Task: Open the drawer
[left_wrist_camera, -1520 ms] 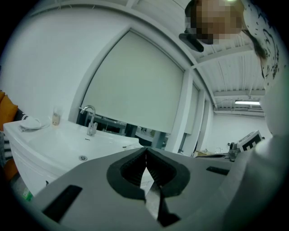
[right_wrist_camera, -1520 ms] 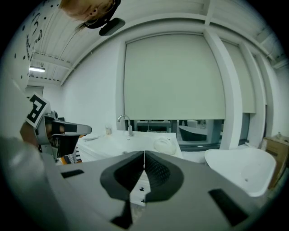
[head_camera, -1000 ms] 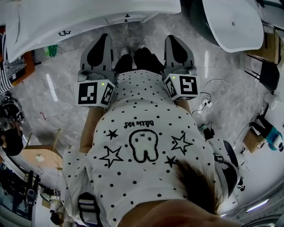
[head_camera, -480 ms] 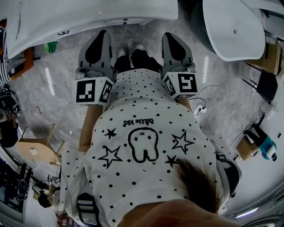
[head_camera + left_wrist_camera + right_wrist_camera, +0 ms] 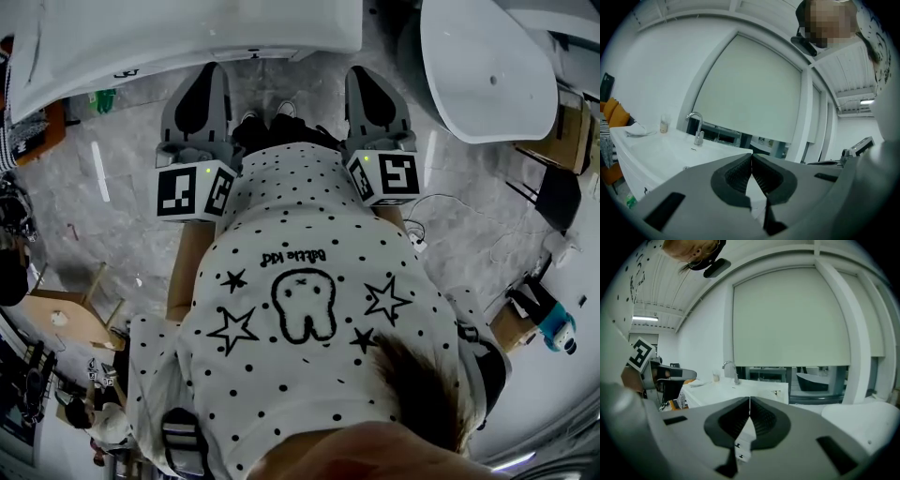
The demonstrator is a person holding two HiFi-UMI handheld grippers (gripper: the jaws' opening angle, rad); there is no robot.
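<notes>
1. Two grippers are up in front of you and both are clenched on nothing. The ribbed pads of your left gripper (image 5: 752,157) meet at the tips, and your right gripper (image 5: 749,400) is pressed together the same way.
2. Your drawer (image 5: 739,448) sits in the front of the white cabinet (image 5: 187,33) on the far side of the floor, straight ahead. It lies beyond both sets of jaws and neither gripper touches it.
3. One small dark handle (image 5: 253,56) shows on the cabinet's near face, in the gap between your two grippers. It lies a little closer to the left one. Another dark mark (image 5: 127,72) sits further left along the same face.
4. Its long axis, like the cabinet front, runs left to right across your path, so you will likely need to pull the drawer back toward yourself. You will have to part a pair of jaws before either can take a handle.
5. Through the right gripper's lower gap the drawer front lines up almost dead ahead, which makes that gripper a fair second choice.
6. Your shirt (image 5: 300,281) carries star and tooth drawings and a line that seems to read "little kid", though I cannot be sure. The marker cubes (image 5: 192,192) bear only square patterns.
</notes>
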